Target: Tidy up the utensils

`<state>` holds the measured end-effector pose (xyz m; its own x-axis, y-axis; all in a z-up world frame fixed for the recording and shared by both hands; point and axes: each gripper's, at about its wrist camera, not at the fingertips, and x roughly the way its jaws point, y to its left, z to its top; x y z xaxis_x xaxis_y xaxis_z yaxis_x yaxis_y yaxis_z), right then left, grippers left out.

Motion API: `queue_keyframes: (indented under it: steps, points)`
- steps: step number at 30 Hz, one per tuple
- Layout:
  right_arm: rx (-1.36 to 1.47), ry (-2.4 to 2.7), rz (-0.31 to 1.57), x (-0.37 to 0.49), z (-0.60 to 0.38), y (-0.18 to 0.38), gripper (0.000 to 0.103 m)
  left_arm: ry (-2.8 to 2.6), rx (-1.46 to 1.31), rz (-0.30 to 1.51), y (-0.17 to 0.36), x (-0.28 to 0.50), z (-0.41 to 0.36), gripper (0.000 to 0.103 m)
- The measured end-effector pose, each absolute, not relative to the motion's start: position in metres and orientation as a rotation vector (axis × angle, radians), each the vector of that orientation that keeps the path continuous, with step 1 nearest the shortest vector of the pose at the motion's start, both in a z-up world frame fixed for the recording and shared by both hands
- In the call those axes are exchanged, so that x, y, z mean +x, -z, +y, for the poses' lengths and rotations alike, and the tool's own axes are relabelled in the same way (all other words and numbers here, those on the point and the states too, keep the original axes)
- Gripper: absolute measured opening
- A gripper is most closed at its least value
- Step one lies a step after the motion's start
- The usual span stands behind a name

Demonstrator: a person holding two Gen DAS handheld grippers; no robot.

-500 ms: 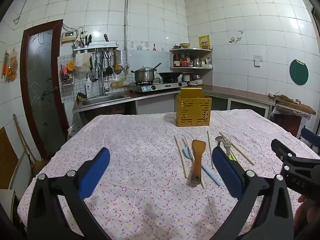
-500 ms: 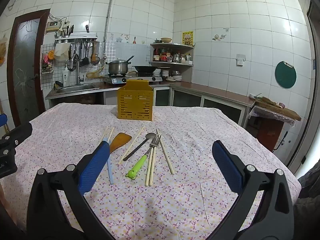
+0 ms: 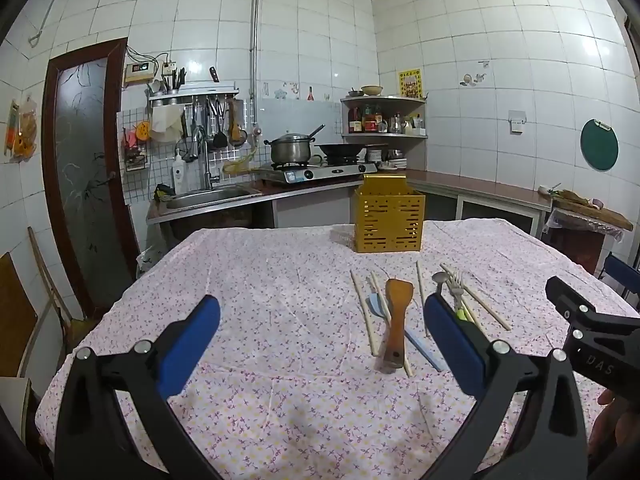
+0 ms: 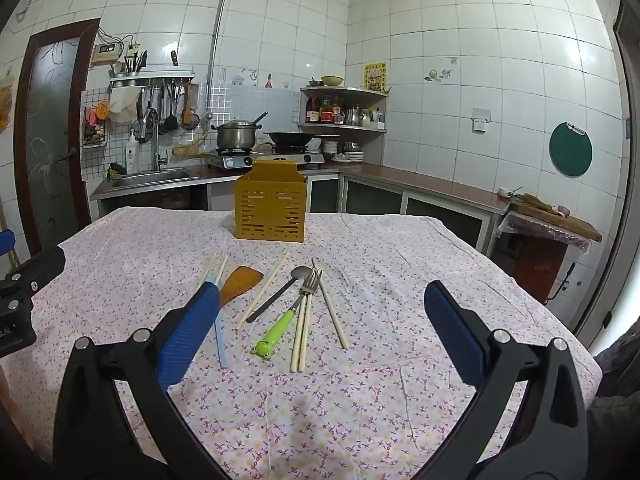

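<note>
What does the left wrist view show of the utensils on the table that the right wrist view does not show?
Only the left wrist view shows the whole wooden spatula, handle included; its own finger covers most of the green-handled fork. Only the right wrist view shows that fork fully, with the frog-shaped handle end, and the pair of chopsticks beside it. Both show the yellow utensil holder standing beyond the utensils, the metal spoon, the flowered tablecloth, and an open, empty hand-held gripper.
</note>
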<state>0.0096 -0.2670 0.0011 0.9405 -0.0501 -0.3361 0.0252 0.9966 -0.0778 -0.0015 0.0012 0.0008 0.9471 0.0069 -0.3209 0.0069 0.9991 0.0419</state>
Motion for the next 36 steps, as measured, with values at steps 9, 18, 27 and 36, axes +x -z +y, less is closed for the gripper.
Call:
queue_keyframes:
  steps: [9,18,27,36]
  points:
    - [-0.074,0.038,0.344,0.0090,-0.2670,-0.0033,0.099,0.002,0.044,0.322,0.0006,-0.0002,0.0007,0.100]
    - [-0.076,0.038,0.342,0.0081,-0.2681,-0.0090,0.099,0.002,0.044,0.319,-0.0007,-0.0009,-0.0013,0.100]
    - [-0.076,0.041,0.338,0.0081,-0.2679,-0.0081,0.099,0.006,0.043,0.320,-0.0022,-0.0010,-0.0044,0.100]
    - [-0.074,0.041,0.336,0.0087,-0.2689,-0.0080,0.099,0.005,0.039,0.317,-0.0049,-0.0012,-0.0041,0.100]
